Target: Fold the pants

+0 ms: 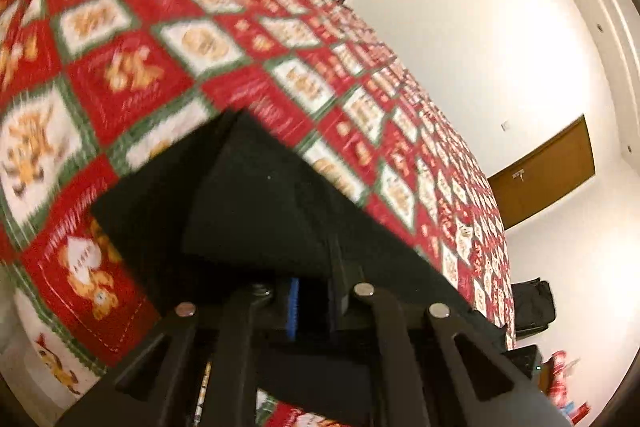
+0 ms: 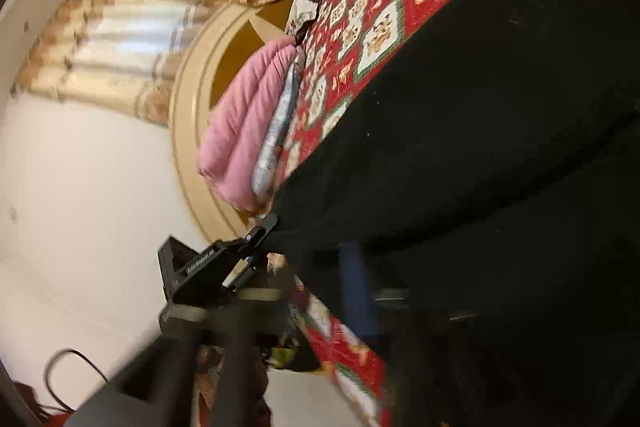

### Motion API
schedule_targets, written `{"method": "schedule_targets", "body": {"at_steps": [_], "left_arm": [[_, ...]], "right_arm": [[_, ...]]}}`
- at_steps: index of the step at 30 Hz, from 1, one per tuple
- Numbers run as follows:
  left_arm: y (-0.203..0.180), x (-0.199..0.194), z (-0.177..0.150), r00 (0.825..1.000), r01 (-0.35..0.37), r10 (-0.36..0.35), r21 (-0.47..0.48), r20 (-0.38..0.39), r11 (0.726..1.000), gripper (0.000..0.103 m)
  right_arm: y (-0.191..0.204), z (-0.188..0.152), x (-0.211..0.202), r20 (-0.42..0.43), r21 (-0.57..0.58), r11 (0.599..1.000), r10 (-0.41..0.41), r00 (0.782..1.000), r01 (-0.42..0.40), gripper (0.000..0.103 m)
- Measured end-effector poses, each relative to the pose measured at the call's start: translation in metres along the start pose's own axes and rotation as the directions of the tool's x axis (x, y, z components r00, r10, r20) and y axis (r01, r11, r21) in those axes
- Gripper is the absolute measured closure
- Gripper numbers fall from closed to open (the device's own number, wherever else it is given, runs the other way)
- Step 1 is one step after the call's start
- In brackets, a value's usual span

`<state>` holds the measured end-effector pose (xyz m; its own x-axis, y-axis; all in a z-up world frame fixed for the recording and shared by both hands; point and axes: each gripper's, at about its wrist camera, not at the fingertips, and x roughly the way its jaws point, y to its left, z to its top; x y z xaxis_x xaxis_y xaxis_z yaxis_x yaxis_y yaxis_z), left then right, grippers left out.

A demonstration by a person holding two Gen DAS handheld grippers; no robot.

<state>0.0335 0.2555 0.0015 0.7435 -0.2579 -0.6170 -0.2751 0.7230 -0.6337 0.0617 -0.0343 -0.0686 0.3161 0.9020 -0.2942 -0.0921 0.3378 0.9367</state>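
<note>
On top of the bed, the black pants [image 1: 256,195] lie on the red Christmas quilt [image 1: 132,67]. Both pictures are blurry, so some things are hard to tell.

The left gripper [image 1: 312,303] looks closed on an edge of the pants, with black cloth bunched right at its fingers. In the right wrist view, the left gripper [image 2: 256,239] shows from the side, pinching a corner of the same cloth. The right gripper [image 2: 356,291] is mostly hidden under the pants. A blue pad sticks into the cloth, but I cannot tell if its fingers are closed or open.

What could go wrong? I think the corner could slip out of the left fingers if the hand pulls too fast, because they hold only a little bit of cloth. Then the fold would flop down crooked. The two hands could also pull unevenly and make wrinkles. The pink blanket [image 2: 240,123] and a grey cloth [image 2: 276,131] sit near the pants, so a big swing might bump them.
</note>
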Motion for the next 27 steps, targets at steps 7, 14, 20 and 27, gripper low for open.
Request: {"method": "schedule_targets", "body": {"at_steps": [7, 14, 20, 27], "left_arm": [[-0.026, -0.022, 0.016, 0.998, 0.059, -0.061, 0.047, 0.032, 0.997, 0.093], [-0.03, -0.031, 0.023, 0.997, 0.076, -0.078, 0.063, 0.03, 0.995, 0.093], [-0.024, -0.022, 0.026, 0.999, 0.053, -0.053, 0.056, 0.005, 0.997, 0.093], [-0.023, -0.008, 0.033, 0.999, 0.003, 0.002, 0.124, -0.036, 0.992, 0.093]], "right_arm": [[0.004, 0.001, -0.021, 0.084, 0.024, 0.998, 0.053, 0.995, -0.055, 0.02], [-0.003, 0.023, -0.037, 0.171, 0.02, 1.0, 0.006, 0.985, -0.009, 0.02], [-0.03, 0.055, -0.062, 0.267, 0.116, 0.992, -0.087, 0.96, 0.057, 0.075], [-0.006, 0.055, -0.088, 0.3, -0.012, 0.987, -0.148, 0.942, 0.159, 0.1]]}}
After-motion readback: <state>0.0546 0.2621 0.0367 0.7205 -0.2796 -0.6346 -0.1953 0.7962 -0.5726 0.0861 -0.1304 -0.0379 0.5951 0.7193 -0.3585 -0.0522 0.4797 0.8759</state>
